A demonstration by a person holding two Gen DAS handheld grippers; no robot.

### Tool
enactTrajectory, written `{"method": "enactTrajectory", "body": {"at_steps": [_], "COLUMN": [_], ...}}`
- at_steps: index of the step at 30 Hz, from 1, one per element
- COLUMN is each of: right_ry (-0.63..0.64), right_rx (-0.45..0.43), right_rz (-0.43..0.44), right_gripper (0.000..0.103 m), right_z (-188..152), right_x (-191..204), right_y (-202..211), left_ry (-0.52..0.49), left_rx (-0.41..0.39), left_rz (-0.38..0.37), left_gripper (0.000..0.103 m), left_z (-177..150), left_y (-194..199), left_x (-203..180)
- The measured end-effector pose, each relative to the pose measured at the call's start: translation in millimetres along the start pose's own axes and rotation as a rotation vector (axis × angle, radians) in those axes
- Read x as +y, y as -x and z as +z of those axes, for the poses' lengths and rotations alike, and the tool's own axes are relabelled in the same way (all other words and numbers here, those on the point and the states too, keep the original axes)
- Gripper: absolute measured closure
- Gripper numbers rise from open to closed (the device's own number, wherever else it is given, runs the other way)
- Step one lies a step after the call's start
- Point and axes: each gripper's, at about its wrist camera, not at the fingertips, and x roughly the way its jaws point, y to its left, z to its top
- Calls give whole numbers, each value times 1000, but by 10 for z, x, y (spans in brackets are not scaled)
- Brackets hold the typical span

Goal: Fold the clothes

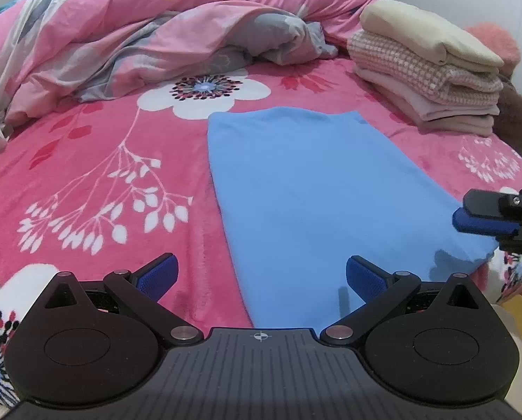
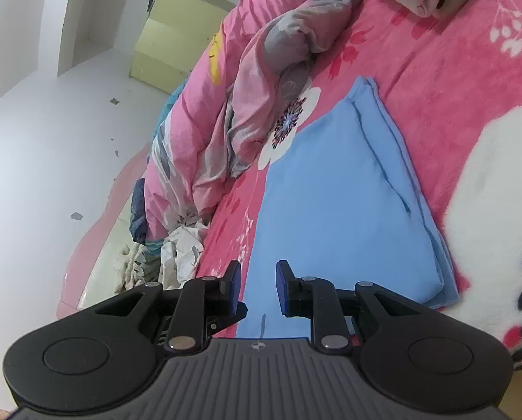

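Observation:
A light blue garment [image 1: 317, 189] lies folded into a long flat rectangle on the pink flowered bed cover [image 1: 114, 161]. My left gripper [image 1: 261, 274] hovers over the garment's near end, wide open and holding nothing, its left pad over the bed cover. In the right wrist view the same blue garment [image 2: 334, 192] shows layered folded edges along its right side. My right gripper [image 2: 258, 270] sits above its near corner, its jaws a narrow gap apart with nothing between them. The right gripper [image 1: 485, 218] also enters the left wrist view at the right edge, beside the garment's right border.
A stack of folded clothes [image 1: 429, 70] in cream, pink check and pale pink stands at the far right of the bed. A crumpled pink and grey duvet [image 1: 149, 35] fills the far side. White and dark cloth [image 2: 177, 245] lies heaped at the bed's left. A yellow box [image 2: 177, 35] stands by the wall.

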Motion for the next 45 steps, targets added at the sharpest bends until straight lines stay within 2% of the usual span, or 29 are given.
{"method": "enactTrajectory", "body": {"at_steps": [6,15,22,26,33,36,40,45], "right_ry": [-3,67,58,23,37,47,70,57], "right_rx": [-3,30,88,53,-50,-57,-20,14], "right_rz": [-3,-23,-131,-165,-264,-235,-205,-208], "right_gripper": [79,79,80,81,80,80,80,80], "right_z": [-3,131,157,232,357,387,372,335], "right_x": [-6,153,26,-137,-100,-33,37,6], "right_y": [15,-163,-391,-307,-58,-58,-182,-334], "left_ry": [-5,11,42,51,51,55,57,57], "left_rx": [-3,60,116,125,127,130,132,134], "left_rz": [11,-14,-18,-23,-24,-27,-29,-35], "left_gripper": [0,0,0,0,0,0,0,0], "left_z": [12,-21,-76,-92,-98,-95,-92,-90], "left_y": [1,-86,-218,-256,-270,-275,-279,-275], "left_x": [-19,5,53,68,73,79,80,87]}}
